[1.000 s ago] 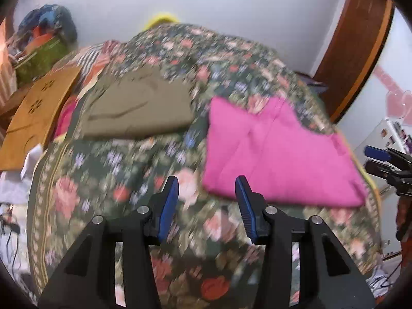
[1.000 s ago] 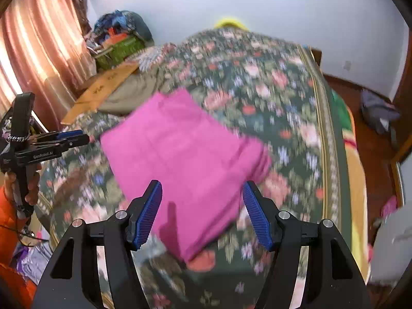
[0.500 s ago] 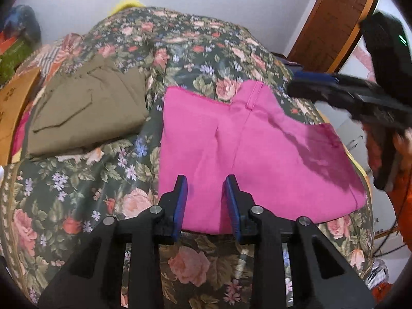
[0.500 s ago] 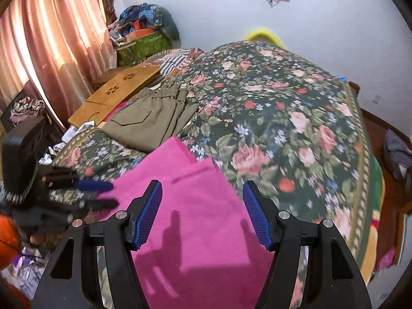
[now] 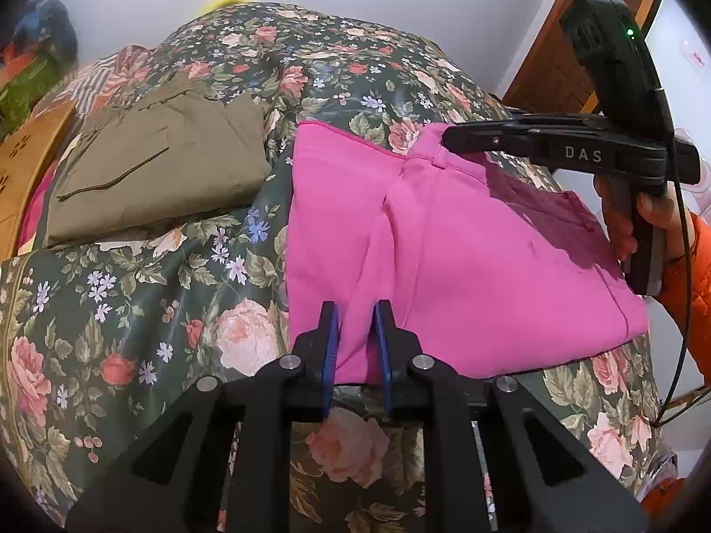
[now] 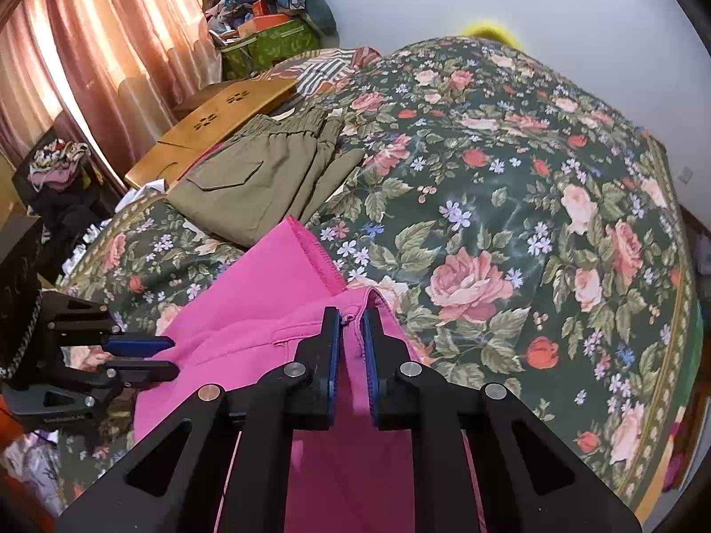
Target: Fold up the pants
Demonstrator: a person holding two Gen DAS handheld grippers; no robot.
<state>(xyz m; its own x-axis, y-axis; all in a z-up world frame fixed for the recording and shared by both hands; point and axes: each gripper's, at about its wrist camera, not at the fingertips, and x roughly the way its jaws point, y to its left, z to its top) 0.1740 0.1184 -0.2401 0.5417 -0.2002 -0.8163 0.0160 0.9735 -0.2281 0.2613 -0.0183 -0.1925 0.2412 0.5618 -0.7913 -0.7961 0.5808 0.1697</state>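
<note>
Left wrist view: the pink pants point(image 5: 444, 257) are lying on the flowered bed point(image 5: 133, 311), already doubled into a broad packet, so by my judgement at least one more fold is remaining. The left hand-held gripper point(image 5: 355, 342) has just been closing its jaws and is pinching the near edge of the packet. Folded olive pants point(image 5: 151, 177) are sitting apart, further back.

Right wrist view: the right hand-held gripper point(image 6: 351, 355) has just been closing too, and is now clenching the pink fabric at the waistband end. Both near corners are being gripped, seemingly ready for lifting over.
</note>
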